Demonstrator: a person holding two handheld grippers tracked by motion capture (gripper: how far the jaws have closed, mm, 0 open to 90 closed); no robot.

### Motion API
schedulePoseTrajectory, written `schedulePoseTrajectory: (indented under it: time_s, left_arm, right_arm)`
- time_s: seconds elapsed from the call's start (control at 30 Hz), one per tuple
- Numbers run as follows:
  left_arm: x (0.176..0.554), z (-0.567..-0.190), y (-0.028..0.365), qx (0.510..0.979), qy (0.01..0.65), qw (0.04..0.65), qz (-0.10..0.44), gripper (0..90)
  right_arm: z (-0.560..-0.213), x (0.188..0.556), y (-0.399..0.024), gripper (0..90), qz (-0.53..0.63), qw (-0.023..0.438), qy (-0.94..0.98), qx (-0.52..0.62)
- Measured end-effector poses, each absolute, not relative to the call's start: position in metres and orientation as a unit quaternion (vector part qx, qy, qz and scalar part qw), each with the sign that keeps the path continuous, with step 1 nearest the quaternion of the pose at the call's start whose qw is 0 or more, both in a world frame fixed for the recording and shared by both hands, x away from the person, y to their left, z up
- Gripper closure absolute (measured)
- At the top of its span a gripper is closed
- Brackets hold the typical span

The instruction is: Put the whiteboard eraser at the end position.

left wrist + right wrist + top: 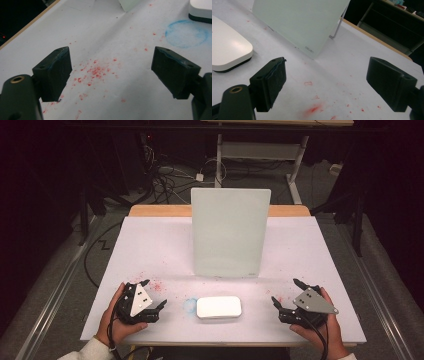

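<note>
Both pairs of jaws stand wide apart with nothing between them, as we see in the two gripper views, where only bare, stained tabletop lies in the gap. We hold the left gripper (154, 296) low at the near left of the table (150, 245), our hand (114, 317) wrapped round its back from below and its jaws aimed inward and slightly away from us; the right gripper (289, 292) mirrors it at the near right, held by our other hand (325, 330), jaws also turned toward the middle. Counting from largest down, we find one table covered in white, one pale green board (230, 232) standing upright on a thin wire leg (338, 25) at the table's centre, and one white eraser (219, 307) with a dark underside lying flat between the two grippers, near our edge and just in front of the board. The eraser is apart from both grippers, touching neither. Just beside its left end we see one faint blue ring (186, 33) marked on the cover. Red specks (96, 72) lie scattered under the left gripper's jaws, and a smaller red smear (314, 109) with stray dots sits under the right gripper's jaws.
</note>
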State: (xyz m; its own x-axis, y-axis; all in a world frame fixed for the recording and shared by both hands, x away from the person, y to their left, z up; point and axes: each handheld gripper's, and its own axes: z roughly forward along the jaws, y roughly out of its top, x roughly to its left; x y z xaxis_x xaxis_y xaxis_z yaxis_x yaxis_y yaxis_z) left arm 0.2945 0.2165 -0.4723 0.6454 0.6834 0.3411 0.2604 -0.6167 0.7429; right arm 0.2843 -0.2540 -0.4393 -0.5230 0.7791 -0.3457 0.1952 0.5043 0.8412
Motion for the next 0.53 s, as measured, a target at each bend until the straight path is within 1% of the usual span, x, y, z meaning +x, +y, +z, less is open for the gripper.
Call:
schedulePoseTrajectory:
  time_s: [0.53]
  left_arm:
    - [0.2984, -0.4728, 0.216, 0.844, 0.282, 0.335, 0.311, 16.2]
  right_arm:
    - [-0.44, 0.2858, -0.2548, 16.9, 0.386, 0.377, 0.782, 0.312]
